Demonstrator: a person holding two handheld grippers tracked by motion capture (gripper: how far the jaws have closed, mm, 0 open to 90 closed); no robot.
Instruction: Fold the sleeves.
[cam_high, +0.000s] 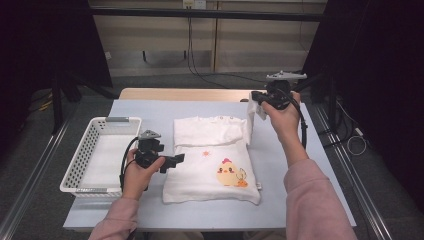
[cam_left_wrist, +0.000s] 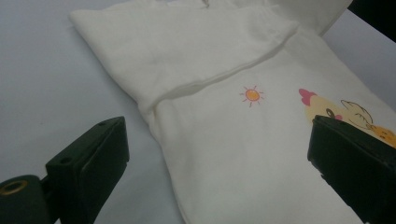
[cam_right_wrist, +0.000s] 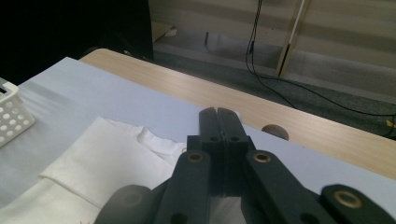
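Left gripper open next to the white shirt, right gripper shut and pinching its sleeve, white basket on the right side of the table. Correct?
Not quite: the white basket sits on the left side of the table, as the high view shows. The rest holds: the left gripper is open by the white shirt, and the right gripper is shut, pinching its sleeve.

White shirt (cam_high: 210, 165) shows a yellow chick and orange sun print; white basket (cam_high: 80, 155), pale blue bench (cam_high: 150, 107).

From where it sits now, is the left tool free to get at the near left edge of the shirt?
Probably yes. The left tool is open right beside the shirt, and nothing lies between them; the basket sits off to its other side.
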